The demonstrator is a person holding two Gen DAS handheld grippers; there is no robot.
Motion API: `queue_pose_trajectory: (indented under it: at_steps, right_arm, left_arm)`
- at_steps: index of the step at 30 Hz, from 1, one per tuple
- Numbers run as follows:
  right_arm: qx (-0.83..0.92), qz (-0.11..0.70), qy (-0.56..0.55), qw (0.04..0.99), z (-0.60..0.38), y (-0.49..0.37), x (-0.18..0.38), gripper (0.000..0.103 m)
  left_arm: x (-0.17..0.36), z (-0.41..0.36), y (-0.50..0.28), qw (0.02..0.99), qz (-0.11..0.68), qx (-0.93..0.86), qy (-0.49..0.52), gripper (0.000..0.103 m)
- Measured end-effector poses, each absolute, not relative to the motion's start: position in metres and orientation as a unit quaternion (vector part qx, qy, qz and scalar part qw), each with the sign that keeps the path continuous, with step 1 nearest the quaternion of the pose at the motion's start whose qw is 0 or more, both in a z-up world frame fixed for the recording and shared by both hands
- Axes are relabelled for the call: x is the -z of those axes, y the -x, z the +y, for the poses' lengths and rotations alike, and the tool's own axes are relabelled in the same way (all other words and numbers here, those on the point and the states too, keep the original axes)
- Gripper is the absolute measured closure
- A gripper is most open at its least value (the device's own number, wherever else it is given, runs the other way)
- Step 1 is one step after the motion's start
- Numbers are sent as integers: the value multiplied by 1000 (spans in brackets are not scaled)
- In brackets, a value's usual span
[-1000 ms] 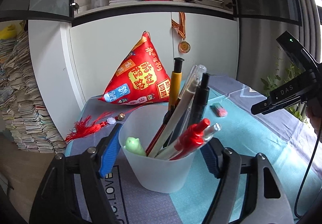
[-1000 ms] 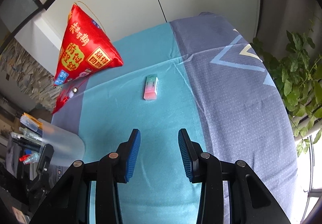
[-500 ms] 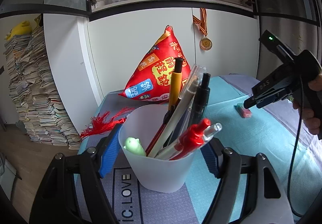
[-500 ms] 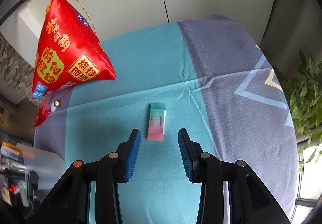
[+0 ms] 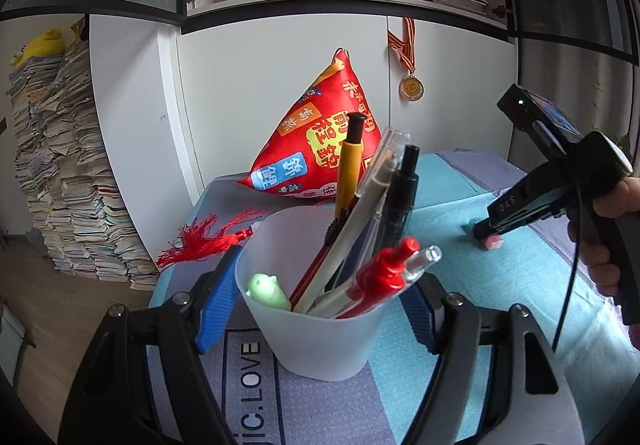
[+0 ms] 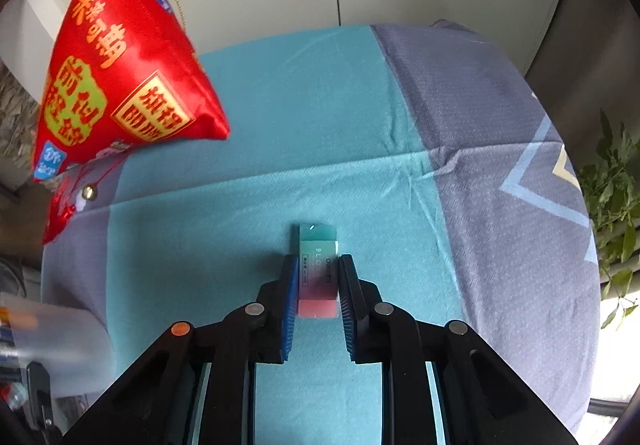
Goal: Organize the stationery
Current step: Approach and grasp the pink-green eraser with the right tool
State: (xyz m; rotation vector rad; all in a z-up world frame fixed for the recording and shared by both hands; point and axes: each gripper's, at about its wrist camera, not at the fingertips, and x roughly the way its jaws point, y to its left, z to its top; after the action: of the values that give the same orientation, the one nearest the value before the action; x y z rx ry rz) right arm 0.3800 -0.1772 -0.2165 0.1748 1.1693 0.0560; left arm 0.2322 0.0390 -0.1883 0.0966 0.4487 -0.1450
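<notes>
The right gripper (image 6: 318,279) has just been closing on the eraser (image 6: 319,269), and its blue pads (image 6: 291,285) now sit narrow against the eraser's two long sides, at 9 and 3 o'clock of it. The eraser lies flat on the cloth (image 6: 320,117), its long axis along the fingers: a teal end at 12 o'clock, a pink end at 6 o'clock, and a sleeve fading from green to plum between. Pale lettering runs along the sleeve (too small to read with certainty).

The left gripper (image 5: 320,297) grips the cup (image 5: 320,341), pads pressing its wall at 9 and 3 o'clock. The cup is frosted, translucent white, standing upright on the cloth and packed with pens (image 5: 372,205): a yellow one, a black one, clear ones, a red one, plus a pale green figure topper at 9 o'clock inside the rim.

In the left wrist view the right gripper (image 5: 490,241), marked "DAS", sits at 3 o'clock of the cup, tips down on the eraser (image 5: 492,242), a hand (image 5: 612,229) on its handle. The cloth at 7 o'clock reads "IC.LOVE". At 12 o'clock stands a red pouch (image 5: 316,141) with gold Chinese characters, a red tassel (image 5: 208,241) at 10 o'clock, and a medal (image 5: 411,87) on the cabinet behind.
</notes>
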Motion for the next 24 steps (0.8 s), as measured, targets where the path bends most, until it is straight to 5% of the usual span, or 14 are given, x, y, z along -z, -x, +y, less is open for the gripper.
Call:
queue_pose_trajectory:
  at_steps: [11, 24]
  right_arm:
    - [-130, 557, -68, 817, -159, -260, 198, 82]
    - [-127, 577, -19, 807, -146, -218, 218, 82]
  left_arm:
    - [187, 36, -224, 960, 241, 142, -20, 31]
    - [188, 39, -215, 957, 245, 151, -16, 31]
